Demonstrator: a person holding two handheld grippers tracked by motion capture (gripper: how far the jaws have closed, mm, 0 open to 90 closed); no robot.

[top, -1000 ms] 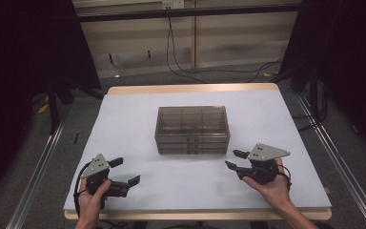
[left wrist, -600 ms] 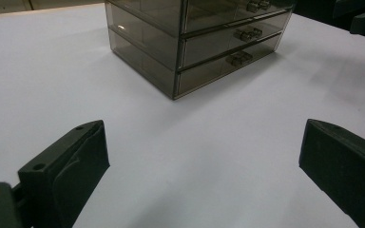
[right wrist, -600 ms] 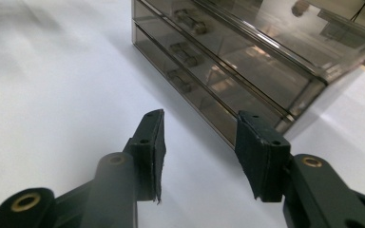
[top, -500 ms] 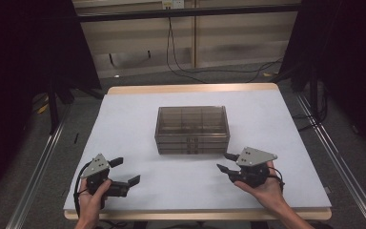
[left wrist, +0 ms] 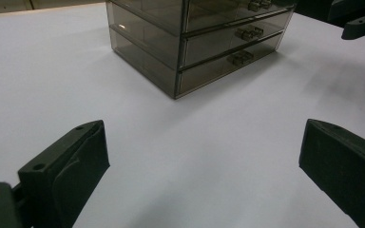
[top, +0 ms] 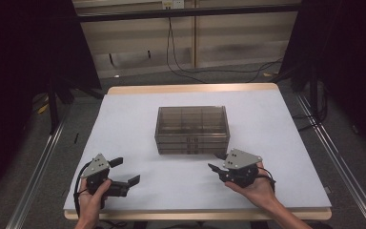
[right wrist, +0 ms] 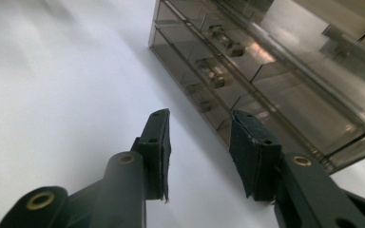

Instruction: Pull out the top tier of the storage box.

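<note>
Matte white table (top: 138, 124), smoky translucent boxy drawer unit (top: 192, 130)

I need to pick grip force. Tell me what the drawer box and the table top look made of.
Drawer box: looks like smoky, see-through hard plastic, glossy; inner dividers show through its walls, and it reflects light. Table top: matte white sheet, maybe laminate or paper, without glare; a wood-coloured edge shows at the far side.

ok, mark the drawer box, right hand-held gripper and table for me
drawer box (top: 192, 119), high view, on its clear top.
right hand-held gripper (top: 218, 162), high view, midway between its fingertips.
table (top: 128, 119), high view, on bare white surface left of the box.
</note>
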